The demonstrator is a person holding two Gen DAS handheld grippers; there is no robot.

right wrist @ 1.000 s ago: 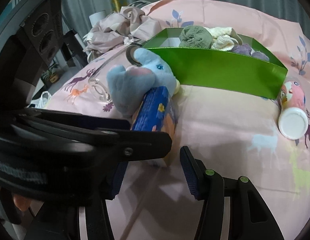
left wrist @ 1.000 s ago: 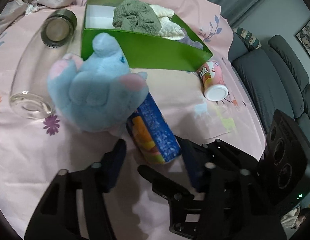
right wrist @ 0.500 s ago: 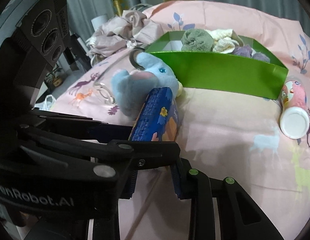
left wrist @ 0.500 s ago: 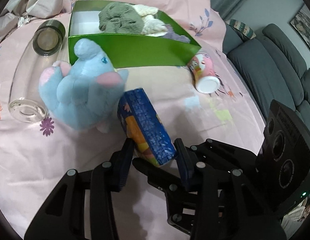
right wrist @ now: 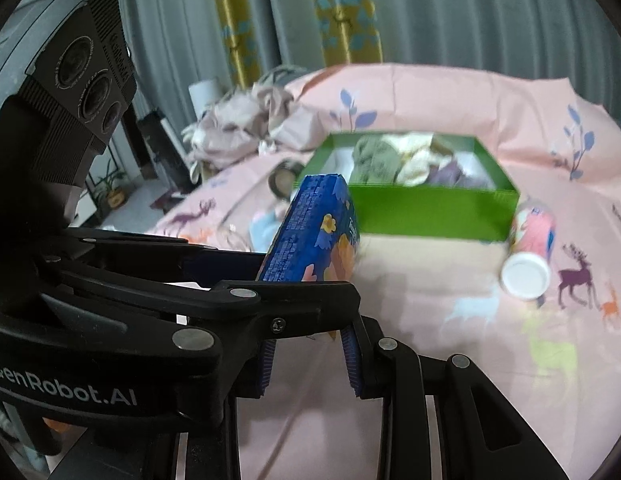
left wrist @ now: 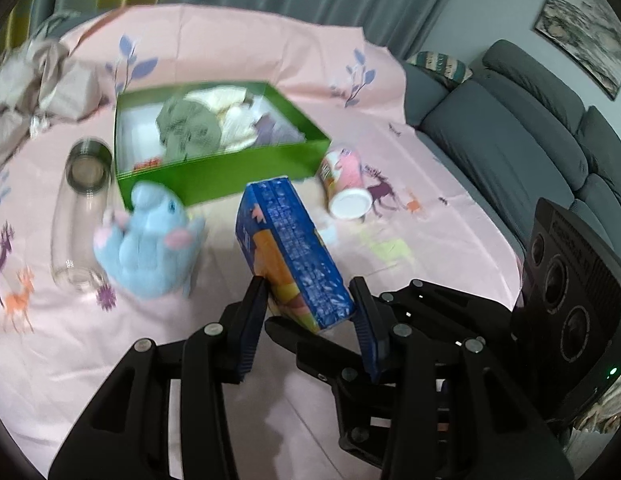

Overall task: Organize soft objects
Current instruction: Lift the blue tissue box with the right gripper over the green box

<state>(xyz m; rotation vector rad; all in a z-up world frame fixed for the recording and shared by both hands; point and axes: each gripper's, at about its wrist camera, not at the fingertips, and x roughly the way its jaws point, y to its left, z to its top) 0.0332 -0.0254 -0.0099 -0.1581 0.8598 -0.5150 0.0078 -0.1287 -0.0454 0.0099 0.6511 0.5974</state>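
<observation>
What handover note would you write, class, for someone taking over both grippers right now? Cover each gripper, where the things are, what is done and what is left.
Left gripper: jaws just closed, pads clamped on the lower end of the blue pack, held tilted.
Right gripper: jaws just closed, apparently on the same end; the left gripper partly hides the contact.
Done: the folded cloths lie inside the green box.
Outside the box, on the pink sheet: blue plush toy by the front wall; glass jar and pink can lying down.
Left: probably box the pack, then the plush.
</observation>
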